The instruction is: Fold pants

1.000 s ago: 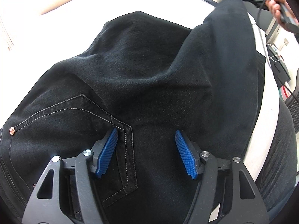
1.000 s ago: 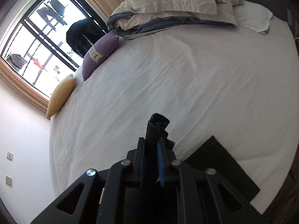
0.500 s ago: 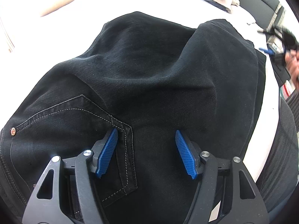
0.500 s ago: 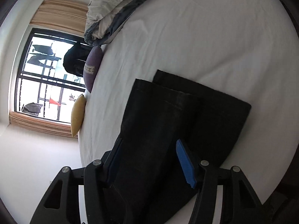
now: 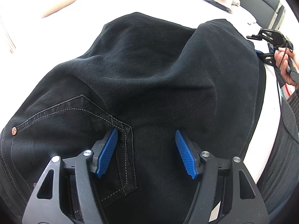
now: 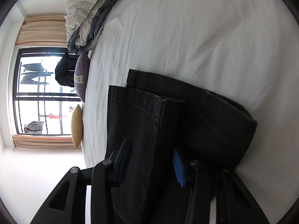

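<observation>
the left gripper (image 5: pixel 145 154) hovered over black jeans (image 5: pixel 149 71) on the bed (image 6: pixel 186 28), jaws spread; the right gripper (image 6: pixel 152 165), jaws just closing, stood apart around a folded leg.

**Right gripper lets the leg down**

The right gripper (image 6: pixel 151 160) has come down and rolled sideways. The pants leg (image 6: pixel 134 115) it lifted a second ago now lies over the pants (image 5: pixel 149 71). Its jaws stand apart around the cloth, after opening and closing again.

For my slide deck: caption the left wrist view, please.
Open left gripper poised over black pants on a white bed.
</observation>
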The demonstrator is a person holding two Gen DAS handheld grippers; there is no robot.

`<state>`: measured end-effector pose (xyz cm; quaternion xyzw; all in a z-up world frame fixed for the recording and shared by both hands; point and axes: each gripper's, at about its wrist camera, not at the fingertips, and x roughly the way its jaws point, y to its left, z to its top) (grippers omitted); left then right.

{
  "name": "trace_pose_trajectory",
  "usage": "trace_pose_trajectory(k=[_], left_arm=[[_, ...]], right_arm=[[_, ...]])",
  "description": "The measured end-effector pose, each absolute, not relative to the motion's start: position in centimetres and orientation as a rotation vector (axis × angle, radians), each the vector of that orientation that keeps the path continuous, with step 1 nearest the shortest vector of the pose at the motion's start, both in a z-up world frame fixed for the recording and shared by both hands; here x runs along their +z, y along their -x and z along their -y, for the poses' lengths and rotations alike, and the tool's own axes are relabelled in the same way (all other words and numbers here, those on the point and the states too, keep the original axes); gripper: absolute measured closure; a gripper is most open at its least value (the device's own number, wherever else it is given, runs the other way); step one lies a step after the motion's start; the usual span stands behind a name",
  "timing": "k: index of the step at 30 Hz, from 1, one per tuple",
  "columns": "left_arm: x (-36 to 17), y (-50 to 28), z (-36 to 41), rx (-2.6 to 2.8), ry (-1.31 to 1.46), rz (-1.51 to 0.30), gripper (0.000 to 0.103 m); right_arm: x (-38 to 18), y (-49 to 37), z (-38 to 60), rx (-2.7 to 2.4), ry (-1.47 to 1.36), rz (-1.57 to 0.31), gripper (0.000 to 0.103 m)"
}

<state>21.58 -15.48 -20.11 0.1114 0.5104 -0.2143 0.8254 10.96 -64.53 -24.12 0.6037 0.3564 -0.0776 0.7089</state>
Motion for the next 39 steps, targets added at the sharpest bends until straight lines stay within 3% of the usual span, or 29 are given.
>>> trace_pose_trajectory(k=[1, 10, 18, 25, 30, 31, 34, 39], left_arm=[[-20.1, -21.5, 15.5, -0.456, -0.237, -1.084, 0.04], [-20.1, -21.6, 15.4, -0.457, -0.226, -1.085, 0.04], [-19.8, -21.8, 15.3, -0.47, -0.231, -1.092, 0.039], [-19.5, -22.2, 15.9, -0.484, -0.257, -1.107, 0.034], [-19.5, -22.5, 16.6, -0.488, -0.272, -1.108, 0.029], [-19.5, -22.6, 16.6, -0.491, -0.271, -1.108, 0.029], [-19.7, -22.2, 16.9, -0.495, -0.268, -1.103, 0.028], [-20.1, -22.1, 17.2, -0.499, -0.267, -1.089, 0.021]], right_arm=[[-24.2, -11.1, 64.6, -0.172, -1.342, -0.797, 0.096], [-16.9, -6.7, 64.8, -0.25, -1.194, -0.602, 0.099], [-24.1, -3.1, 66.1, -0.404, -1.296, -0.68, 0.1], [-21.8, -3.2, 66.1, -0.379, -1.208, -0.668, 0.1], [-24.6, -2.9, 66.6, -0.385, -1.255, -0.729, 0.103], [-24.1, -2.8, 66.6, -0.391, -1.247, -0.74, 0.102], [-20.5, -2.5, 66.5, -0.502, -1.087, -0.759, 0.084], [-15.2, -4.3, 67.5, -0.474, -0.879, -0.728, 0.084]])
